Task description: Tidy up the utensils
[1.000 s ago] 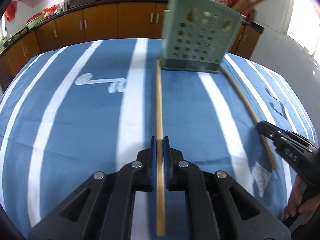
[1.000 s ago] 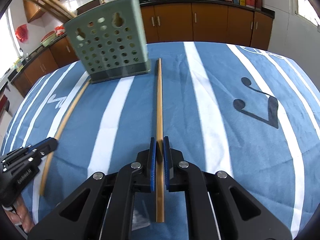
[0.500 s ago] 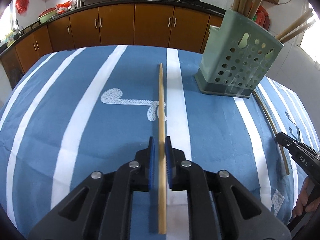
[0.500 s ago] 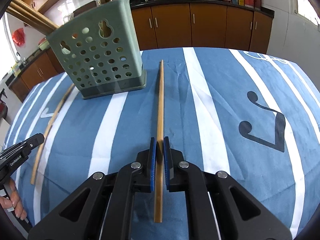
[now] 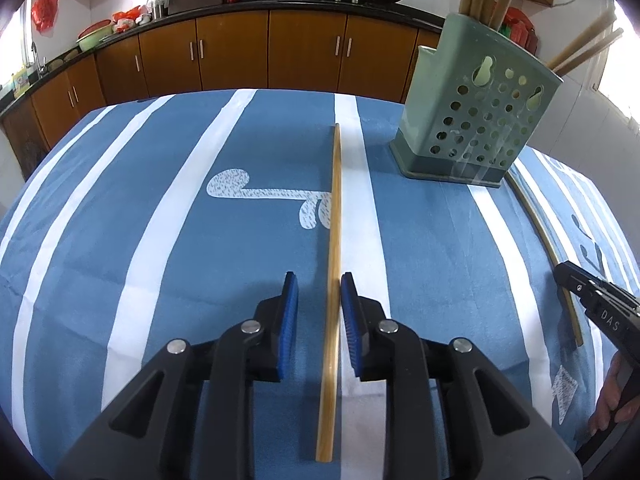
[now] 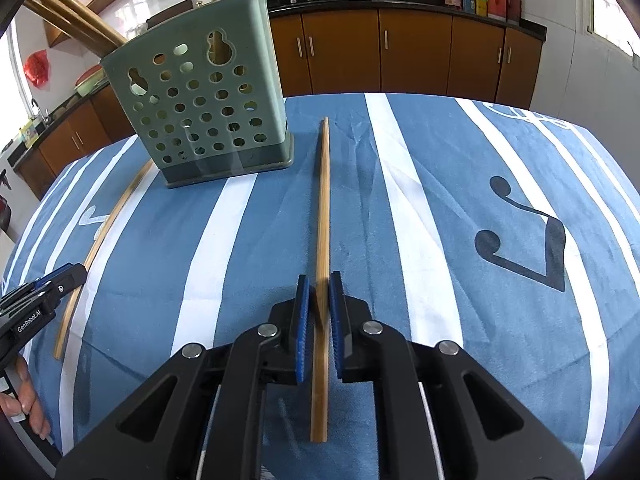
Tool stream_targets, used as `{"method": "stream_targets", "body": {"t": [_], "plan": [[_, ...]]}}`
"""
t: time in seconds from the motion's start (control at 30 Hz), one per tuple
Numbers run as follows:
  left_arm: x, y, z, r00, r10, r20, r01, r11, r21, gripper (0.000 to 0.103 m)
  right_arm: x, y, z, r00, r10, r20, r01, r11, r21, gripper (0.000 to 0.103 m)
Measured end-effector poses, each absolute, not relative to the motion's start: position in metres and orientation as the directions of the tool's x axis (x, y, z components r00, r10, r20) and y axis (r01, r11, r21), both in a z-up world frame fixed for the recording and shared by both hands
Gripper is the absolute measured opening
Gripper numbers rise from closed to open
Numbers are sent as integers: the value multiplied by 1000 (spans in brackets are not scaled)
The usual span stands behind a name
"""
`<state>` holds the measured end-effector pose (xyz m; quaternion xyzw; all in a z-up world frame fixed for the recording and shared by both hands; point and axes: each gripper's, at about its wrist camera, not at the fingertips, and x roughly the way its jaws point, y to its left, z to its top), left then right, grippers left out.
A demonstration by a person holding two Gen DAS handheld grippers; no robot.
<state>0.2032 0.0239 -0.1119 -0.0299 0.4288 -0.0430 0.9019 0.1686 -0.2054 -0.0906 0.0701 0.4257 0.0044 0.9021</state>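
Observation:
A green perforated utensil holder (image 5: 476,112) stands on the blue striped tablecloth with several wooden sticks in it; it also shows in the right wrist view (image 6: 204,108). My left gripper (image 5: 319,284) is open, its jaws apart around a bamboo chopstick (image 5: 334,216) that lies on the cloth. My right gripper (image 6: 319,284) is shut on a second bamboo chopstick (image 6: 323,208), which points toward the holder's right side.
Each view shows the other gripper at its edge, the right gripper (image 5: 600,312) and the left gripper (image 6: 36,300), by the other chopstick. Brown kitchen cabinets (image 5: 240,52) with cookware on the counter run behind the table. A small paper scrap (image 5: 564,388) lies near the front right.
My left gripper swung left away from the holder with its chopstick, then opened; the chopstick now lies between the jaws. My right gripper moved closer to the holder, still shut on its chopstick.

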Motion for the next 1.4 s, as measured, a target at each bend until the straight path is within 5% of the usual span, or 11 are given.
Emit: {"method": "stream_targets", "body": {"t": [0.53, 0.77, 1.17, 1.2, 1.3, 1.4], "plan": [[204, 23, -112, 627, -106, -771, 49, 994, -97, 24, 168, -201, -92, 636, 51, -770, 50, 993, 107, 13], [204, 23, -112, 627, -108, -771, 49, 994, -99, 25, 167, -198, -92, 637, 56, -769, 29, 995, 97, 22], [194, 19, -111, 625, -95, -774, 59, 996, -74, 28, 161, -199, -93, 639, 48, -767, 36, 995, 93, 19], [192, 19, -111, 625, -98, -774, 63, 995, -76, 26, 160, -200, -94, 639, 47, -767, 40, 995, 94, 10], [190, 20, -111, 621, -96, -778, 71, 995, -66, 10, 159, -205, -94, 638, 62, -768, 40, 993, 113, 8], [187, 22, -109, 606, -112, -788, 84, 994, -76, 8, 154, -208, -90, 647, 76, -759, 44, 990, 137, 8]]}}
